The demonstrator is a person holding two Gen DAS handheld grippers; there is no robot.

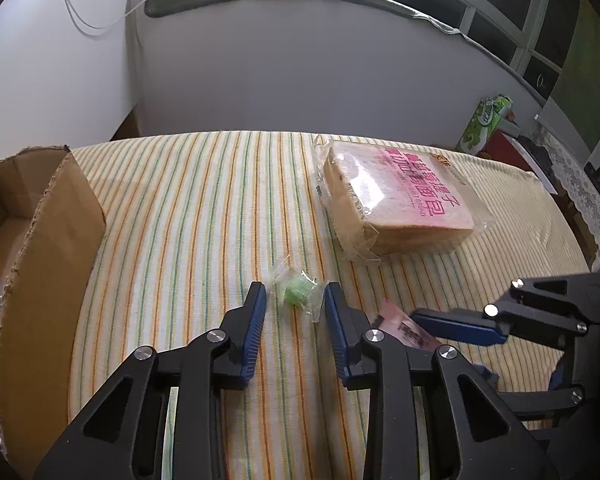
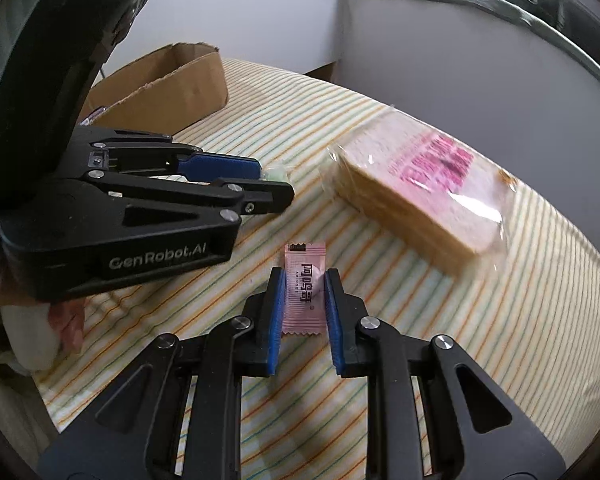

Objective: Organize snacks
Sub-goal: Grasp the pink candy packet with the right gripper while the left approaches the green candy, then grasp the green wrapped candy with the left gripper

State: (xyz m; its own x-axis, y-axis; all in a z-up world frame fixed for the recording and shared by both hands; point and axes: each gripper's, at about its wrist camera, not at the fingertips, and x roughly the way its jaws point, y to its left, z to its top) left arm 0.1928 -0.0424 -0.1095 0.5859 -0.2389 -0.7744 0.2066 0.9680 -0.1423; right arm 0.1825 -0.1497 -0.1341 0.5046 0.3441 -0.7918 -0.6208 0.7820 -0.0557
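- Our left gripper (image 1: 295, 292) has its jaws spread around one green candy (image 1: 299, 289) (untouched).
- Our right gripper (image 2: 303, 280) brackets one pink sachet (image 2: 303, 289), unpinched.
- We count one bread pack (image 1: 396, 196) and one cardboard box (image 1: 48, 240) on the striped cloth (image 1: 204, 208).

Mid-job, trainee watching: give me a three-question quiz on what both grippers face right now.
1. True or false: the left gripper has the green candy between its open fingers.
2. What lies between the right gripper fingers? A) bread pack B) pink sachet C) cardboard box
3. Fill in: the bread pack lies on the striped ____.

Key:
1. True.
2. B, the pink sachet.
3. Tablecloth; the cardboard box sits on it at the left.
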